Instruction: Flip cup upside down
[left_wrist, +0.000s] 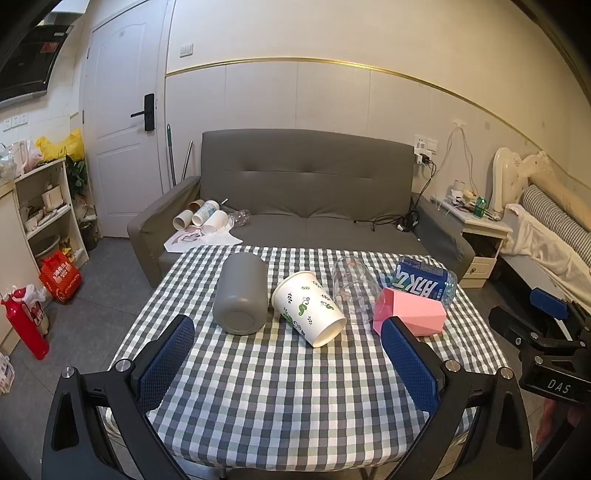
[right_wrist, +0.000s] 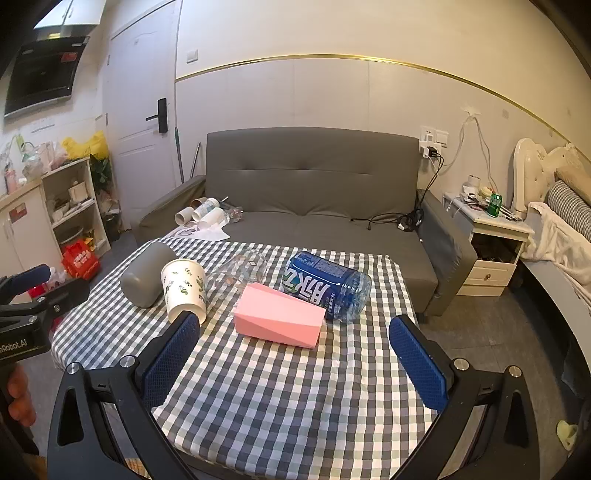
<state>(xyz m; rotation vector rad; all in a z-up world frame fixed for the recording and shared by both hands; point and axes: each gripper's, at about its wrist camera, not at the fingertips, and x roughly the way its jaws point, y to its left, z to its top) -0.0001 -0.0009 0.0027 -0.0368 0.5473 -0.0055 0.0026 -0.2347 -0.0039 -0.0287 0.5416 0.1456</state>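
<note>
Five cups lie on their sides mid-table; the paper cup (left_wrist: 308, 308) rests ahead of the left gripper (left_wrist: 287, 363) — jaws apart, empty. Right gripper (right_wrist: 293, 360) likewise spread — bare checkered tablecloth (right_wrist: 288, 398) beneath both.

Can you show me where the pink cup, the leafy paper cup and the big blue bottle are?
pink cup (right_wrist: 280, 319): right wrist view, on its side face.
leafy paper cup (left_wrist: 308, 301): left wrist view, on its printed wall.
big blue bottle (right_wrist: 317, 282): right wrist view, on its label.

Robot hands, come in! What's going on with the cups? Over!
Left gripper open, empty. Right gripper open, empty. Five cups on their sides, paper cup nearest left gripper. Nothing blocking.
</note>
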